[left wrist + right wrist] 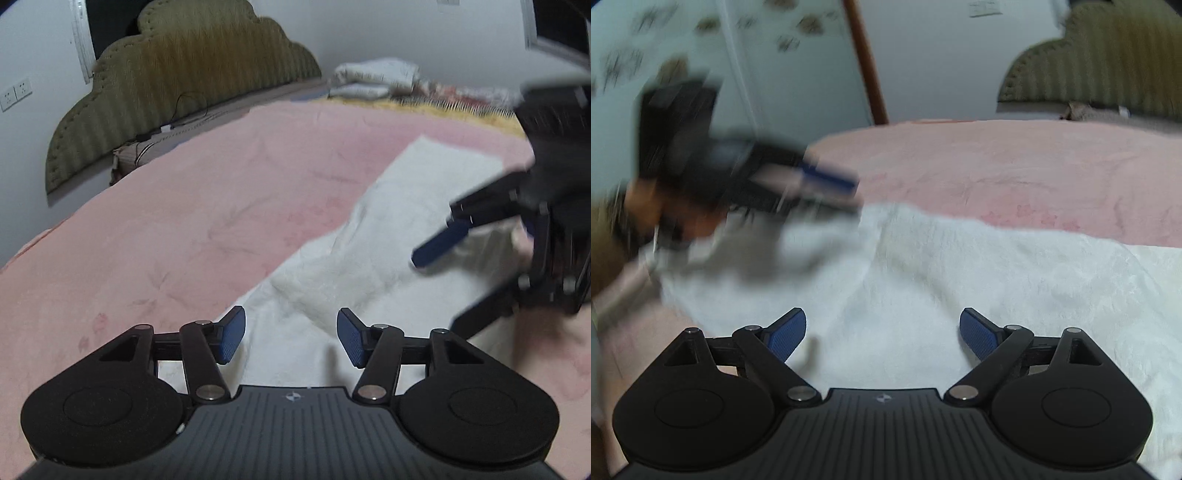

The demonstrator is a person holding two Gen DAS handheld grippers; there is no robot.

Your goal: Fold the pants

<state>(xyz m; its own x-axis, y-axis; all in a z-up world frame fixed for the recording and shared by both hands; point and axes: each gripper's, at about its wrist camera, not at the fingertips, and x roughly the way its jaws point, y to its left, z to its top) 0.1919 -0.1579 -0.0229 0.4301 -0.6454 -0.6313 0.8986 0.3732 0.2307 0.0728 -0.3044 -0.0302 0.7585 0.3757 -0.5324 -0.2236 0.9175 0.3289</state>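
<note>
White fleecy pants (399,221) lie stretched out on a pink bed cover (184,229), running from near my left gripper toward the far right. My left gripper (291,338) is open and empty, just above the near end of the pants. In the right wrist view the pants (960,280) fill the lower middle. My right gripper (882,338) is open and empty above them. The right gripper also shows blurred at the right of the left wrist view (480,236), and the left gripper shows blurred at the left of the right wrist view (798,181).
An olive padded headboard (177,81) stands against the wall at the back left. Folded white cloths (373,77) and a patterned blanket (469,96) lie at the far edge of the bed. The pink cover (1015,166) stretches beyond the pants.
</note>
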